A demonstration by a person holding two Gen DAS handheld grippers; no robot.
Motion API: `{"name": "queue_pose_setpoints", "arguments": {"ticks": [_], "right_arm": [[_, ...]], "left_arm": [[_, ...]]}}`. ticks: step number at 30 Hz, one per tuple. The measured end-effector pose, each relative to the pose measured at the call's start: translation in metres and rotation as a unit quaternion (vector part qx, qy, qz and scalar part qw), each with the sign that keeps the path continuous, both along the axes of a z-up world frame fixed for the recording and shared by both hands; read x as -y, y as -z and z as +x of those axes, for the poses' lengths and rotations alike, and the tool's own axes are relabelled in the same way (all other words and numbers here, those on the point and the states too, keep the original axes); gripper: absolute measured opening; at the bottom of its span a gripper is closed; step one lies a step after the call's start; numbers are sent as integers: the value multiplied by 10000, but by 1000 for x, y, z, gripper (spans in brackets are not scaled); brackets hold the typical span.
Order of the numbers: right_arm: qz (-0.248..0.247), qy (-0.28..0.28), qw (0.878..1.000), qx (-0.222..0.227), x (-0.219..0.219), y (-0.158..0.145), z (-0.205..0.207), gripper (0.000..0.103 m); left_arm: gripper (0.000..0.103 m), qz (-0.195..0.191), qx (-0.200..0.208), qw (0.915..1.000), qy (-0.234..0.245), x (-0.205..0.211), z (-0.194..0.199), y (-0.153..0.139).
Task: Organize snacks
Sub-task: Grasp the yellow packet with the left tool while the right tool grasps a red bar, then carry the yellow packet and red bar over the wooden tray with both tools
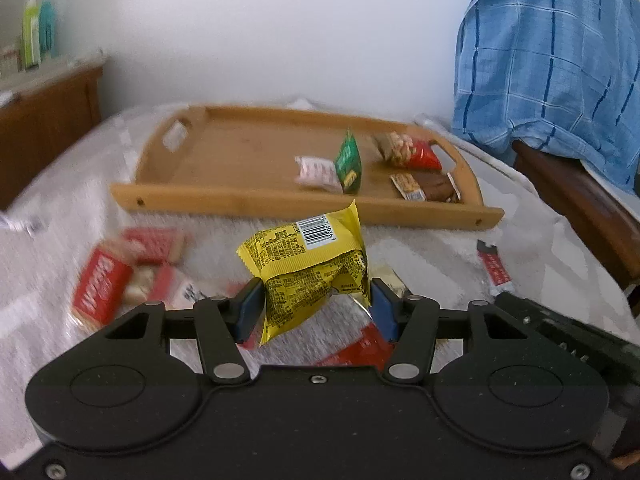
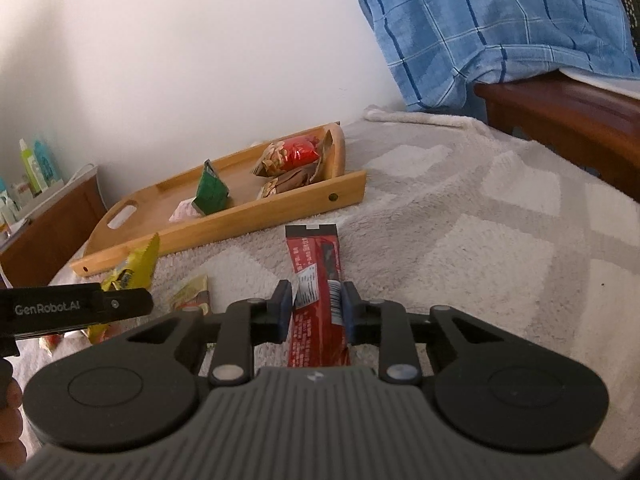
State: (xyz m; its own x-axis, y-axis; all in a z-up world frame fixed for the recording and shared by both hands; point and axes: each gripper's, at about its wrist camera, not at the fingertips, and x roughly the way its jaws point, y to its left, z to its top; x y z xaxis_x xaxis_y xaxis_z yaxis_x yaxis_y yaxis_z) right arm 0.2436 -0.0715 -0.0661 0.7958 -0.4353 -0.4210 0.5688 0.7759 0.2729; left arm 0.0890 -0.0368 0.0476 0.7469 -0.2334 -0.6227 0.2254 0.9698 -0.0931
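- The left gripper (image 1: 316, 304) is closed on a yellow snack packet (image 1: 310, 268), pinched between both blue pads and lifted above the blanket (image 1: 60, 216).
- The right gripper (image 2: 315, 306) has its pads against a long red bar wrapper (image 2: 318, 280) — it is gripped and points to 12 o'clock.
- The wooden tray (image 1: 248, 204) lies at 12 o'clock of the left gripper; a green packet (image 1: 349, 162) stands in it.
- Red packets (image 1: 102, 286) lie at 9 o'clock.

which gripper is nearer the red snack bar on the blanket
Right. The right gripper has its fingers on either side of the red snack bar; the left gripper is off to the side, holding a yellow packet.
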Motion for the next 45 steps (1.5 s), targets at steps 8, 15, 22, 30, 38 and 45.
{"name": "queue_pose_setpoints", "arguments": {"ticks": [8,15,22,30,38,45], "right_arm": [[-130,53,9997,202,11,-23,3,30],[-34,-25,9993,363,32,-52,24,29],[324,-238,9982,441,58,-81,71,29],[682,-533,9961,199,73,-88,143,29],[651,-484,9967,-67,69,-69,189,29],[418,-373,9984,-108,65,-53,204,30]], "left_arm": [[54,146,164,9997,-54,-1,11,-17],[54,379,330,9987,23,-5,41,-35],[54,614,379,9973,167,-12,87,-39],[54,784,183,9964,247,-28,136,-24],[54,731,-34,9968,330,-40,163,-8],[54,795,-27,9955,515,-34,168,3]]}}
